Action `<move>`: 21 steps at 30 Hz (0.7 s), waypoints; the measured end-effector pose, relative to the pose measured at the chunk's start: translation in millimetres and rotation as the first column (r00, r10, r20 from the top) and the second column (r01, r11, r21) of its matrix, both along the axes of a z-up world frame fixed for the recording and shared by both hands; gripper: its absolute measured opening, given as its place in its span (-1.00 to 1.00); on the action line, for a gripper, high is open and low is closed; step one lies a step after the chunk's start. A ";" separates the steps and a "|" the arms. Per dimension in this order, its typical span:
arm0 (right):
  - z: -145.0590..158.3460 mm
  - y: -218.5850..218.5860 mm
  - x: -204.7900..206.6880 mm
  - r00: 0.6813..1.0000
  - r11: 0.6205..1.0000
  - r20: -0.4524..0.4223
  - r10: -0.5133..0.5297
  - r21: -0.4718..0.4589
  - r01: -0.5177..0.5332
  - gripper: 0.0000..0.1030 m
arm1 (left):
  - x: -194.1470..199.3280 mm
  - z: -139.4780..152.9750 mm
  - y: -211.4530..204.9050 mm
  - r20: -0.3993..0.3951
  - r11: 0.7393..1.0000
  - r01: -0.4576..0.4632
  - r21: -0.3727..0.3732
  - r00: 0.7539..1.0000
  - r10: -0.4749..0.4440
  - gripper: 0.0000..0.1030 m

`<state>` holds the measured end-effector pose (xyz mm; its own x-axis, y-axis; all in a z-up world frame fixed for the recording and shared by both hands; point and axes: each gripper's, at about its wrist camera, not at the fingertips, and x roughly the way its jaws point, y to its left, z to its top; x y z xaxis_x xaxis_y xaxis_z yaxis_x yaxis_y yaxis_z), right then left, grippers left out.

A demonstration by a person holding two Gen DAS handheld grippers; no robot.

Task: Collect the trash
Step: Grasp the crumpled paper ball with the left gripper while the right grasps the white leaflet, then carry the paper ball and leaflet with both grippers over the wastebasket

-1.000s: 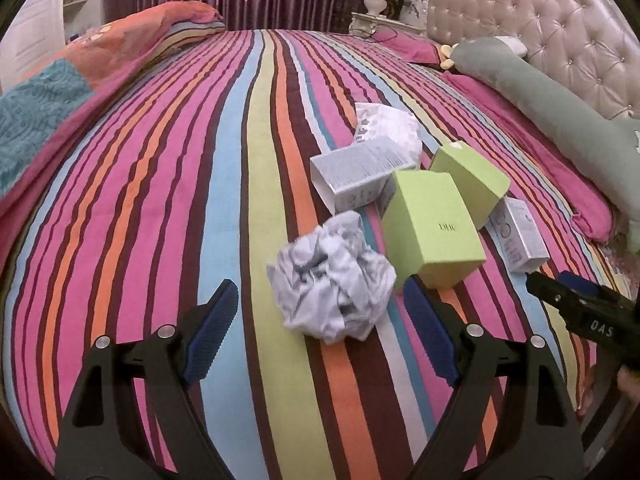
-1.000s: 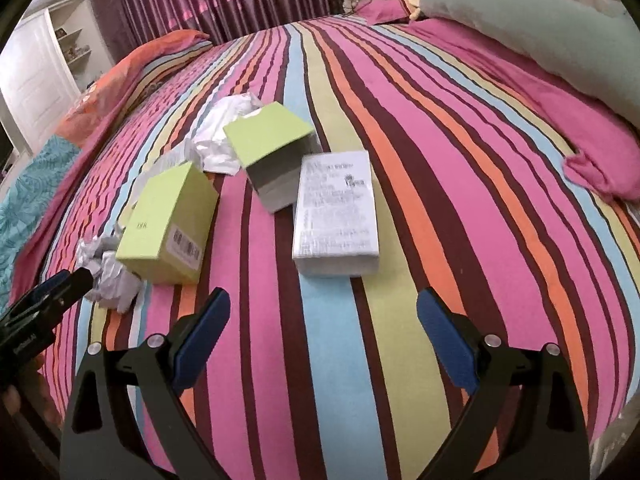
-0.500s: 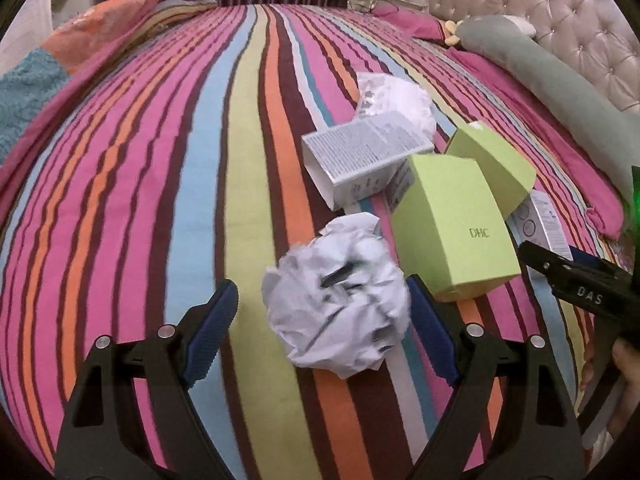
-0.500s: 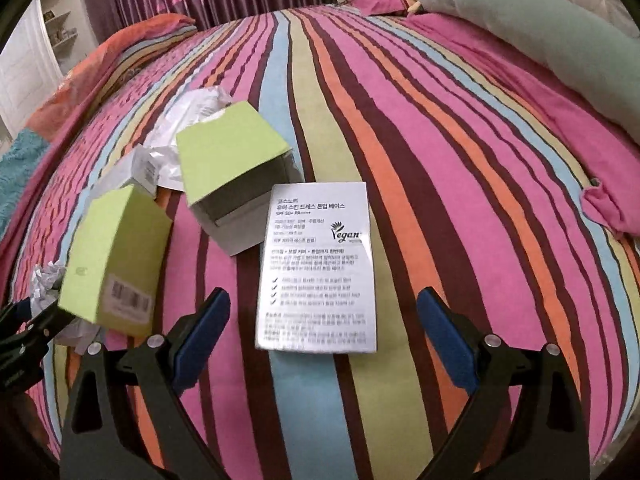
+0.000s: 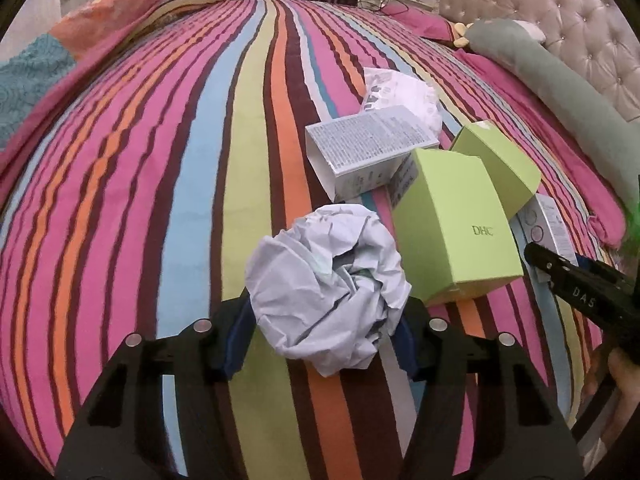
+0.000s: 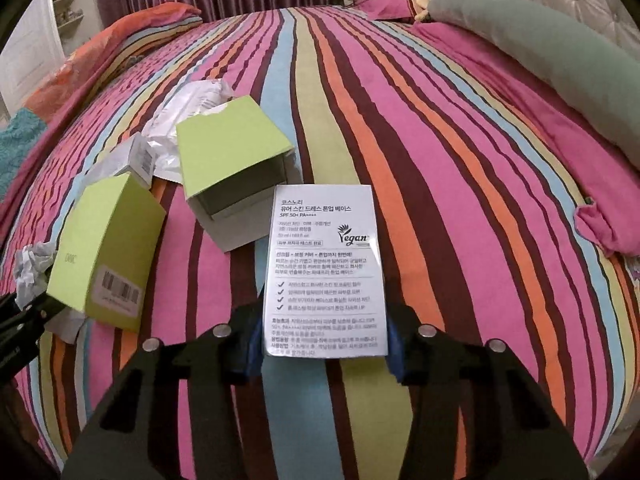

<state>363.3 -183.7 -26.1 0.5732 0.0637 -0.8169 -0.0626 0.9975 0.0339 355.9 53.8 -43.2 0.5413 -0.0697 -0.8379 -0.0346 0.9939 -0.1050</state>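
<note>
On the striped bedspread (image 5: pixel 160 200) lies a crumpled pale paper ball (image 5: pixel 328 280). My left gripper (image 5: pixel 320 338) is closing and its blue pads press the ball's two sides. To its right stands a green DHC box (image 5: pixel 452 232), with a second green box (image 5: pixel 500 160) and a white printed carton (image 5: pixel 368 148) behind. In the right wrist view, my right gripper (image 6: pixel 324 346) is shut on the near end of a flat white box with printed text (image 6: pixel 326 264). An open green box (image 6: pixel 232 168) and the DHC box (image 6: pixel 104 256) lie to its left.
A white plastic wrapper (image 5: pixel 404 92) lies behind the cartons. A long grey-green bolster (image 6: pixel 540 52) and a pink pillow (image 6: pixel 600 208) line the right side by the tufted headboard (image 5: pixel 560 20). A folded orange quilt (image 5: pixel 132 12) lies at the far left.
Both grippers moved forward and down onto the bed. The left jaws closed in on the paper ball, and the right jaws closed on the white box's sides.
</note>
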 end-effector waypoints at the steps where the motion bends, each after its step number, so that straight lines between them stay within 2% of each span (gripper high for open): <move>1: 0.1 -0.9 -0.8 1.000 1.000 0.001 -0.001 0.006 0.001 -0.12 | -1.9 2.4 -0.3 0.004 1.000 0.000 0.006 1.000 0.000 0.11; 10: 18.3 -6.7 -25.8 0.999 0.999 0.034 0.003 0.044 -0.005 -0.12 | -26.5 16.3 -1.8 0.015 1.000 -0.011 0.013 1.000 0.011 0.11; 21: 32.2 -24.3 -69.0 0.999 0.993 0.047 -0.004 0.114 -0.002 -0.12 | -82.5 24.6 -7.8 0.024 1.000 -0.006 -0.013 1.000 0.006 0.11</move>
